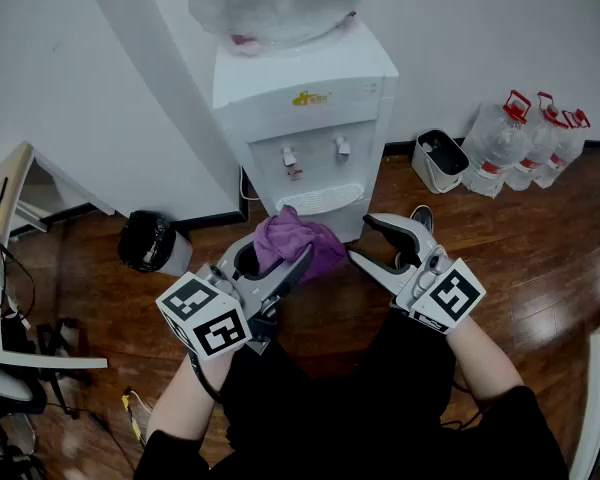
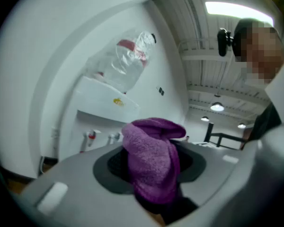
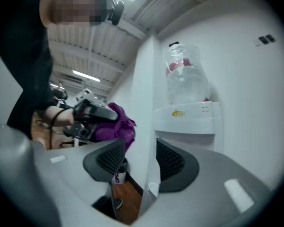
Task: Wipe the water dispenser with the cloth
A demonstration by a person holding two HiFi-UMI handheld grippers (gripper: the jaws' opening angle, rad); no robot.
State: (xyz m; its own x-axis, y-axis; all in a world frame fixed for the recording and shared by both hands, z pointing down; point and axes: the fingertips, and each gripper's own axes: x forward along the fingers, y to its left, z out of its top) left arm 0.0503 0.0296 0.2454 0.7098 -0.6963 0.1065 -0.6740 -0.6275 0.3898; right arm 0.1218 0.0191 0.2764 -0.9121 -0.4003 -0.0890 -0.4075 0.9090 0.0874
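Before the water dispenser (image 1: pixel 310 118), the left gripper (image 1: pixel 278 263) pinches the purple cloth (image 1: pixel 300 243), ready for wiping; the right gripper (image 1: pixel 365 238) hovers beside it, jaws spread and empty.

Dispenser (image 1: pixel 305 118) backs onto the wall, jug (image 1: pixel 277 3) on top. Cloth (image 1: pixel 295 243) sits between the left gripper (image 1: pixel 280 255) jaws, in front of the dispenser's lower front. Right gripper (image 1: pixel 363 238) is just right of the cloth, not touching. Bin (image 1: pixel 150 240) on the floor left of the dispenser; basket (image 1: pixel 440 160), then spare bottles (image 1: pixel 525 148), to its right.
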